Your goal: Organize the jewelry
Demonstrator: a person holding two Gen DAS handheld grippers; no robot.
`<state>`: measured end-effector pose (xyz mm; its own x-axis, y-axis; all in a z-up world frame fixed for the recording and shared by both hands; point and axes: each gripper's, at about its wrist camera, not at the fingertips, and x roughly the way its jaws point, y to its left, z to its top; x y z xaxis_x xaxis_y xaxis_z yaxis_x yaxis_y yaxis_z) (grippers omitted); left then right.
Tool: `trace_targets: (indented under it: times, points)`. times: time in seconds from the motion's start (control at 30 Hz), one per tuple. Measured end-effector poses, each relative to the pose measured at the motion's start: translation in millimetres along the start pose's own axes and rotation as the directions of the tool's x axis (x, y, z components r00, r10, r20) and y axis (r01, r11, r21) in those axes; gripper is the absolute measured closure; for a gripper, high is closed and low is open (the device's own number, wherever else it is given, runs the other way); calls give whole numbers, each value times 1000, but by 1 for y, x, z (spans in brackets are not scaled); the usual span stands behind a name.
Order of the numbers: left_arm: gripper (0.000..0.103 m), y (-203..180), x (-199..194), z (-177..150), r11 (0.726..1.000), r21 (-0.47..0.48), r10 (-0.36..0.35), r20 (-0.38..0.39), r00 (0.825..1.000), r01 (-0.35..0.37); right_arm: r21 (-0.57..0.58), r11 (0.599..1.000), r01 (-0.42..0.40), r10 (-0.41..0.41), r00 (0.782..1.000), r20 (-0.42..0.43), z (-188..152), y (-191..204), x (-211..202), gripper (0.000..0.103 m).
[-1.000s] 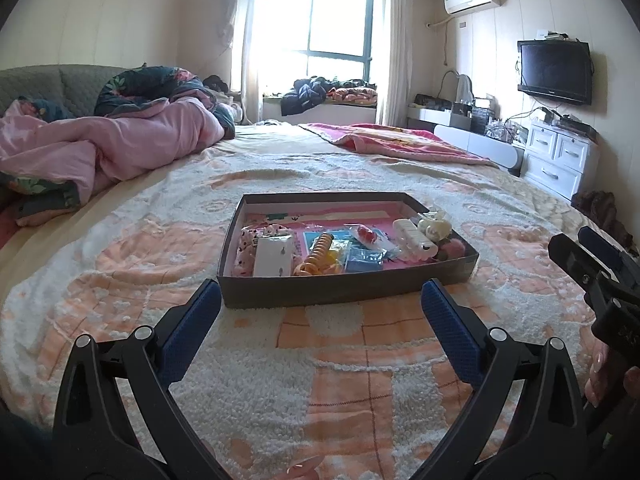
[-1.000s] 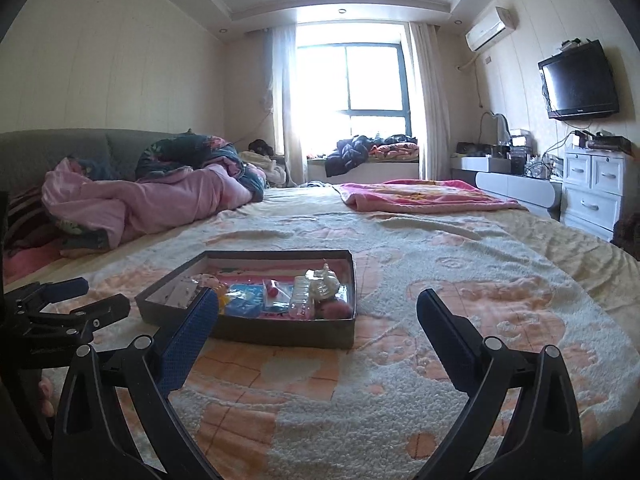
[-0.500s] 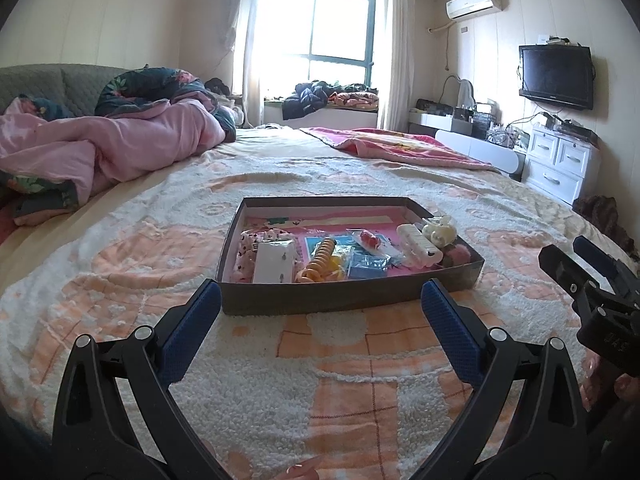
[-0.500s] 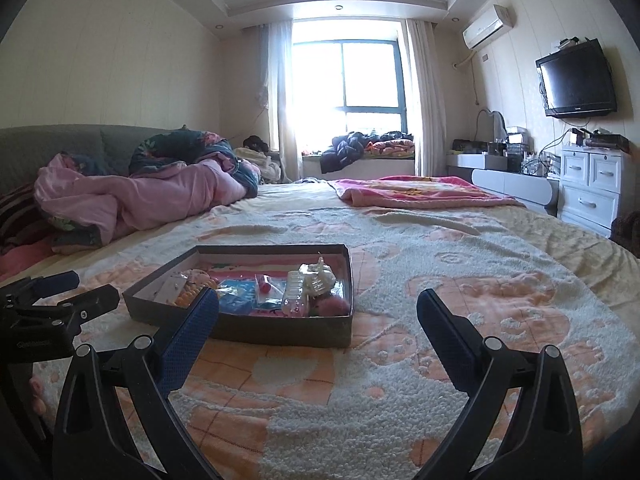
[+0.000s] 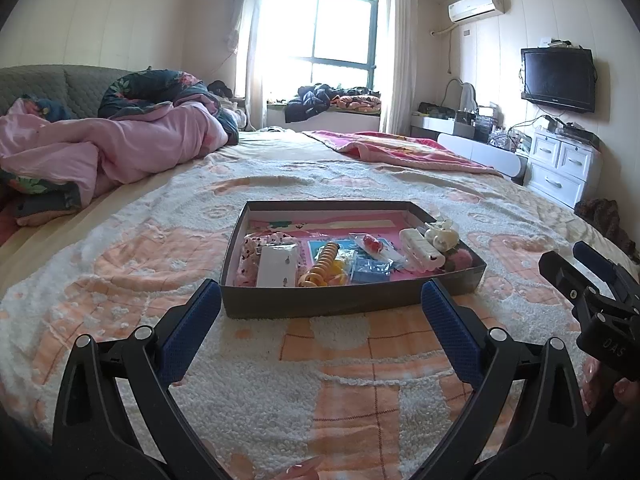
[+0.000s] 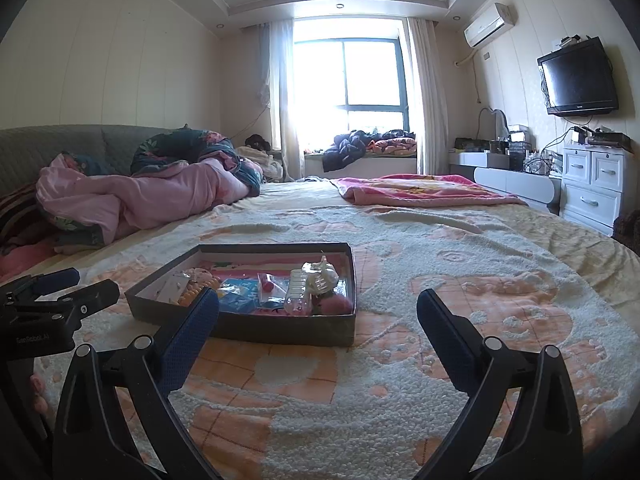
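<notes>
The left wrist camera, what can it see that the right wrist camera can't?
Only the left wrist view shows the white card inside the tray and the right gripper at its edge. Only the right wrist view shows the left gripper and the tray's right outer wall. Both show the tray, the yellow spiral hair tie and the bed. Both jaws stand open.
</notes>
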<state>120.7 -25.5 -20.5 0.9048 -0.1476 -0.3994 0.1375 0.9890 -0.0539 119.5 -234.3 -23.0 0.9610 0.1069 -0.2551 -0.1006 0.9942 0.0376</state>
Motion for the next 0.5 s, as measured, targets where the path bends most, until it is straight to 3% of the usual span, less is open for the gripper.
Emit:
trace_targets:
  times: [0.5]
  points:
    - [11, 0, 0, 0, 1000, -1, -2, 0, 1000, 2, 4, 1000, 6, -6, 1000, -1, -1, -3, 0, 7]
